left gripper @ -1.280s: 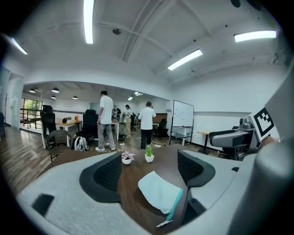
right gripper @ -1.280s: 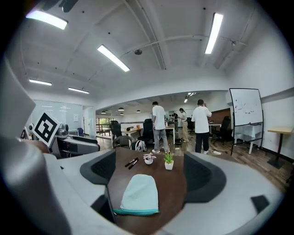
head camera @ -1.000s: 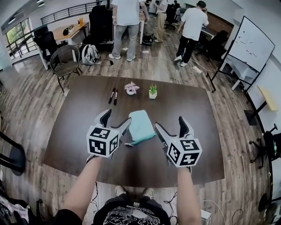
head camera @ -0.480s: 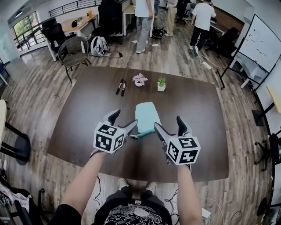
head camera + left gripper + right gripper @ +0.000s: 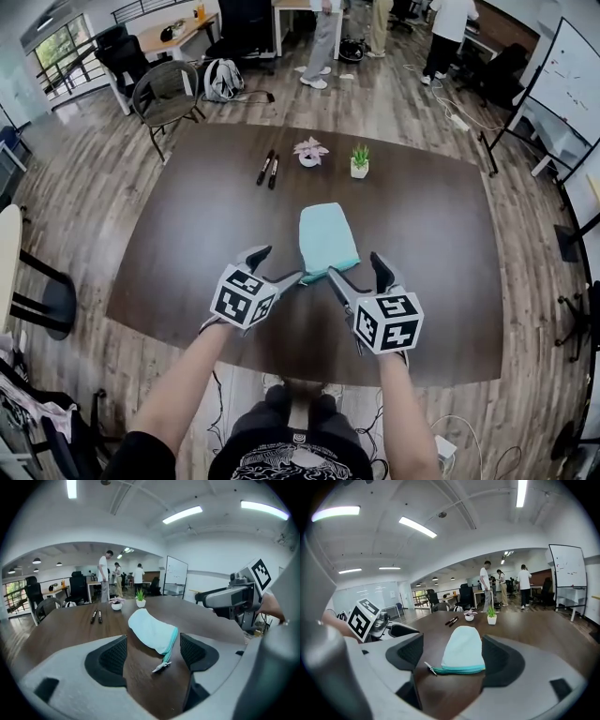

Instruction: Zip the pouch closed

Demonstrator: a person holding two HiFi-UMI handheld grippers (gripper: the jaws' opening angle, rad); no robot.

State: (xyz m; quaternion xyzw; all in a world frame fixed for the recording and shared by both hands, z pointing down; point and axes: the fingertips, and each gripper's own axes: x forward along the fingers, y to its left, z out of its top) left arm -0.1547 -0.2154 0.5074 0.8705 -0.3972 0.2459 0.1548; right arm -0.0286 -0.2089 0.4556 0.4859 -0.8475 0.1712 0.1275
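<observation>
Two grippers, and neither has hold of anything. Your left gripper (image 5: 152,654) has its jaws spread wide and its pads bare. The zipper pull (image 5: 161,666) lies on the wood just ahead of the gap, and I'd say that's why you've angled it there: to line the tab up for a pinch. Your right gripper (image 5: 452,657) is wide too, though its jaws have just been closing a little. Nothing is between its pads; the pouch (image 5: 464,652) only shows framed beyond them. In the head view the two point down at the pouch's near end, one on either side, close but not touching.

The pouch lies flat in the middle of the dark table (image 5: 178,253). Its teal zipper edge (image 5: 461,670) is turned towards you, with the pull sticking out at your left corner. My read is that this is a handy layout: one gripper pins the fabric while the other drags the tab along. Whether the teeth are parted, I can't tell. Further out, two markers (image 5: 269,169), a pink-flowered pot (image 5: 308,152) and a green potted plant (image 5: 360,161) stand well apart from the work.
</observation>
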